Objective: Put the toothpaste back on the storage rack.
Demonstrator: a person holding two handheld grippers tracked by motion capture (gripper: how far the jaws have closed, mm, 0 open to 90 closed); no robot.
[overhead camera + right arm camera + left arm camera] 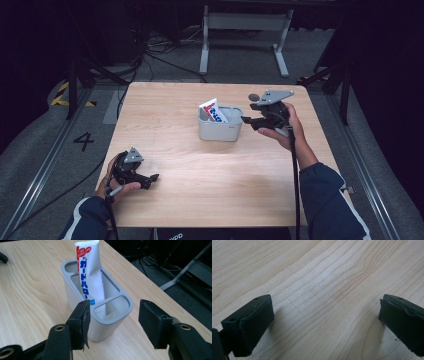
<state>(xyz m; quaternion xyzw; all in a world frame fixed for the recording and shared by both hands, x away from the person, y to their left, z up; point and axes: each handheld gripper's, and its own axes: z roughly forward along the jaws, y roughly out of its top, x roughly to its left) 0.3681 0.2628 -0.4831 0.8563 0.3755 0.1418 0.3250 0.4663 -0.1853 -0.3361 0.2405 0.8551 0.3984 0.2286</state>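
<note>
wooden table (210, 165), grey holder (220, 130), toothpaste tube (214, 111) inside

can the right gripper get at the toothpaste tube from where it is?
Probably yes. The right gripper sits beside the grey holder, jaws apart and empty. The toothpaste tube sticks up above the rim, nothing in between.

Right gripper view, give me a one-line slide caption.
Open right gripper facing a grey holder with a white toothpaste tube standing inside.
</note>
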